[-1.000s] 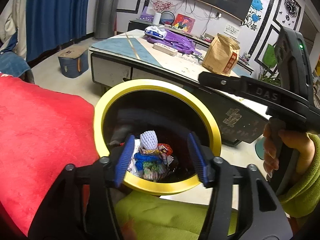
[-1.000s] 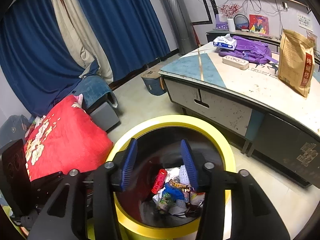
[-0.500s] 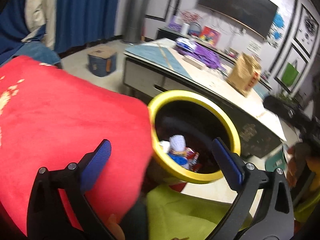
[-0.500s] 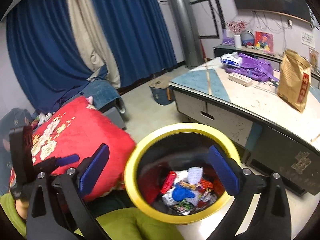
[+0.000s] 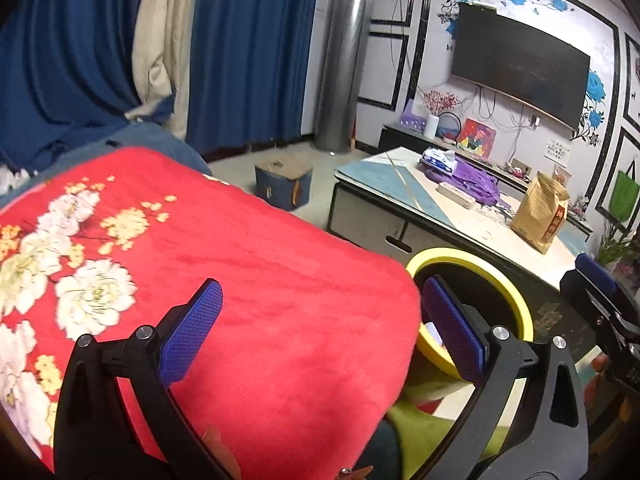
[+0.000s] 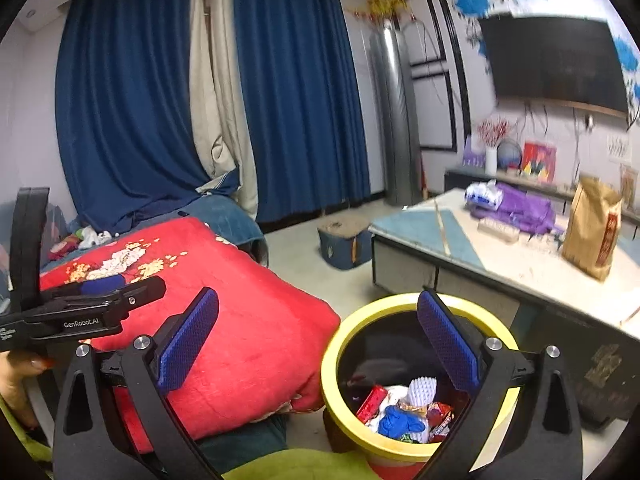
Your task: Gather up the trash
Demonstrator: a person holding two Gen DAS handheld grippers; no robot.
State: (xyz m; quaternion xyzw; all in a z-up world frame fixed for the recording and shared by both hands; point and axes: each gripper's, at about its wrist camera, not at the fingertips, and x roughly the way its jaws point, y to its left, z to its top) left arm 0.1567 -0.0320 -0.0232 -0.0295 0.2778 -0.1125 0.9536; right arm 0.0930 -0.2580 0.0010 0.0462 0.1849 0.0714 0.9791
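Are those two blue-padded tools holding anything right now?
No. The left tool and right tool both stand open and empty; the trash lies in the yellow-rimmed bin.

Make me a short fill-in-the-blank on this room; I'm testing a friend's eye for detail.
1. The bin holding the wrappers has a ____ rim.
2. The blanket beside the bin is ____ with a flower print.
3. On the low table, the brown paper bag stands ____.
4. Both the left gripper and the right gripper have their fingers ____, with nothing between them.

Missing words: yellow; red; upright; open
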